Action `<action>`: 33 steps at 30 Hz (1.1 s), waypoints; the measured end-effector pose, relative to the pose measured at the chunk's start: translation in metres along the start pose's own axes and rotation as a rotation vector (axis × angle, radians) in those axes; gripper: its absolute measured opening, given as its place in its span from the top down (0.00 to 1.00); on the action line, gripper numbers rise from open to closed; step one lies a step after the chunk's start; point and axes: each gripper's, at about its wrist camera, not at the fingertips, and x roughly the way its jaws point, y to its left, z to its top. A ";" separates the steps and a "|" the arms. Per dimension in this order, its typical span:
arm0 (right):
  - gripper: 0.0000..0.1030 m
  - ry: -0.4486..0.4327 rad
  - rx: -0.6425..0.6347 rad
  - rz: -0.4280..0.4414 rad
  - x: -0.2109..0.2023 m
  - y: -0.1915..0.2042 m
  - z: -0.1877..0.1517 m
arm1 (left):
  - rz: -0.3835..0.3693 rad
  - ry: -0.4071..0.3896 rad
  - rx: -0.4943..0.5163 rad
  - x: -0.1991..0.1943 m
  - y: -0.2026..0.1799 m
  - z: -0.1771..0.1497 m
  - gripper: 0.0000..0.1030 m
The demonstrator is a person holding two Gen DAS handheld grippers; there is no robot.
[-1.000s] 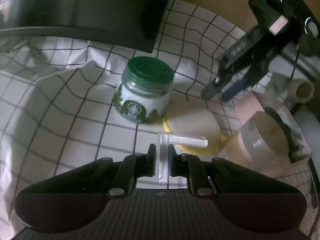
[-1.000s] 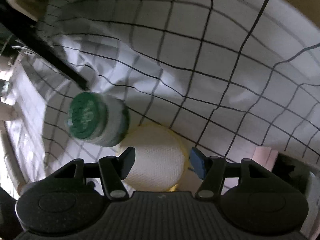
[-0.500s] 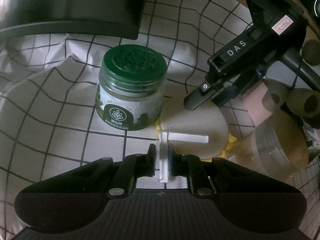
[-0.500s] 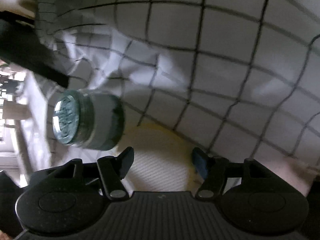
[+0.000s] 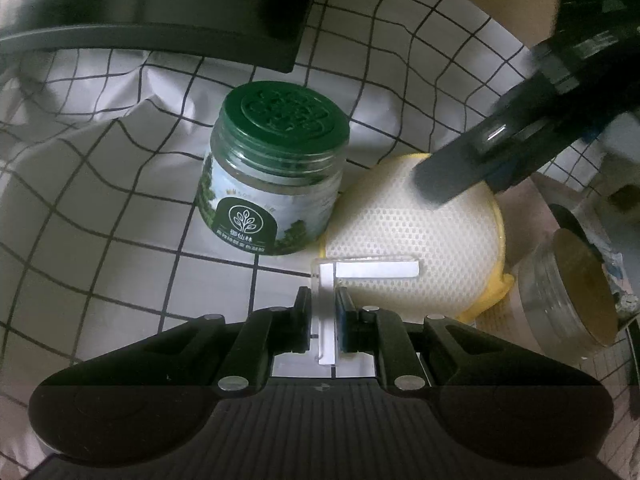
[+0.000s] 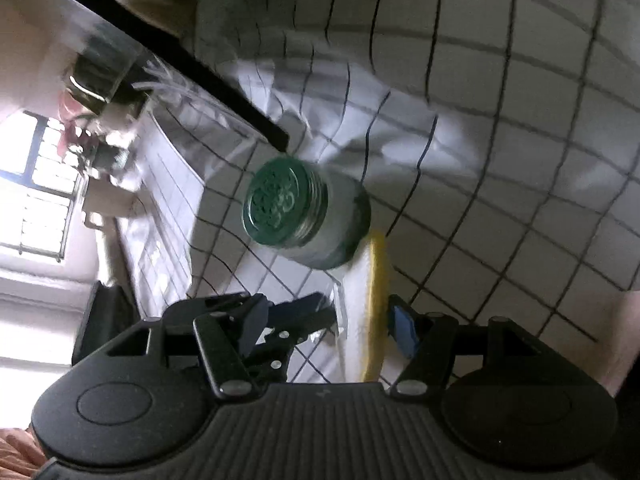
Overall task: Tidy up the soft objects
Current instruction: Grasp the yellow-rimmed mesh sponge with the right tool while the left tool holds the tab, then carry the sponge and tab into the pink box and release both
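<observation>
A round white mesh sponge with a yellow underside (image 5: 416, 236) lies on the checked cloth beside a green-lidded jar (image 5: 276, 168). My left gripper (image 5: 325, 314) is shut on a clear plastic L-shaped piece (image 5: 326, 304) just in front of the sponge. My right gripper (image 6: 326, 320) appears in the left wrist view (image 5: 460, 184) coming down from the upper right onto the sponge. In the right wrist view the sponge (image 6: 370, 312) stands edge-on between its fingers, which look closed on it.
A black-edged dark box (image 5: 160, 4) stands behind the jar. A clear jar with a cork-coloured lid (image 5: 568, 292) lies at the right on a pink surface. The white checked cloth (image 5: 100, 200) is wrinkled to the left.
My right gripper has closed around the sponge and rolled, so the sponge now sits edge-on between its fingers. My left gripper has moved slightly nearer the jar and sponge, still holding the clear piece.
</observation>
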 end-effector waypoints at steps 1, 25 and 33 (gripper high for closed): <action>0.36 0.019 0.020 -0.016 0.011 0.000 0.004 | 0.000 0.000 -0.001 0.000 0.000 0.000 0.85; 0.86 -0.365 -0.056 -0.159 -0.107 0.076 -0.049 | 0.100 -0.194 0.094 -0.100 -0.018 0.028 0.86; 0.86 -0.696 -0.058 -0.251 -0.197 0.097 -0.135 | 0.060 -0.271 0.220 -0.137 -0.080 0.042 0.86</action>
